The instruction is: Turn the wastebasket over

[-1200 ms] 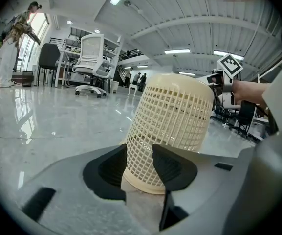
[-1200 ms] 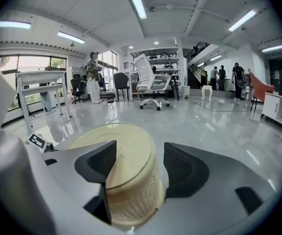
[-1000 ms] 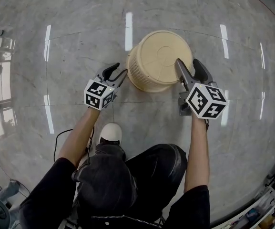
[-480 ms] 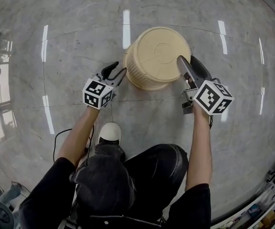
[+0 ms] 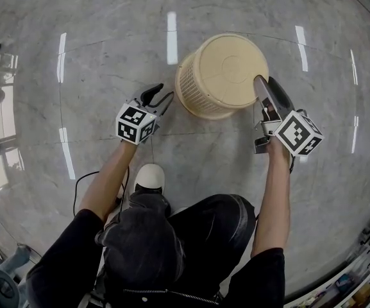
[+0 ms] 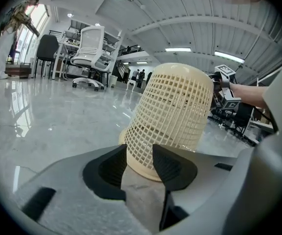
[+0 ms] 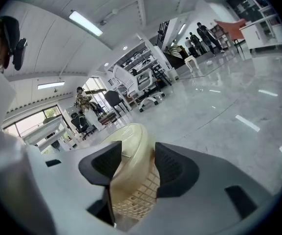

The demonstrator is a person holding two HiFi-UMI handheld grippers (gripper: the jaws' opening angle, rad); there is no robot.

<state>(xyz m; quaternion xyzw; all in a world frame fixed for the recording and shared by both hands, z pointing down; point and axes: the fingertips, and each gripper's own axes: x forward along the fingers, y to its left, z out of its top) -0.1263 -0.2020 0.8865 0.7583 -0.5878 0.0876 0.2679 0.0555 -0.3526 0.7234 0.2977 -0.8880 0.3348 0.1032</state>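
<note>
Your right gripper (image 7: 138,165) has its jaws pinching the wastebasket (image 7: 133,195) at the edge where the flat base meets the mesh wall. One pad lies on the base side and the other presses on the lattice, and the jaws have just been closing onto it. From the head view, that gripper (image 5: 266,90) holds the near right side of the basket (image 5: 226,69), which is upside down with its solid base upward and leans over.

The jaws of your left gripper (image 6: 140,165) are spread with nothing between the pads. The basket (image 6: 175,106) stands just beyond their tips, tilted and not touching them. From above, that gripper (image 5: 159,98) sits just to the left of the basket's lower wall, with a sliver of floor (image 5: 108,43) between them.

Some parts are hidden. The basket's mouth faces down, so you cannot see the inside. In the left gripper view the jaws cover part of its lower rim. In the right gripper view the pads and the gripper body hide most of the basket, and only a wedge of base and lattice shows.

Each marker cube (image 5: 298,133) — the left one (image 5: 135,122) too — carries black-and-white square patterns.

Well beyond the left jaws stands a white office chair (image 6: 92,43). Far past the right jaws there are desks, chairs and a few people, too small to make out. Behind the left gripper, near your arm, you can see your white shoe (image 5: 147,177).
</note>
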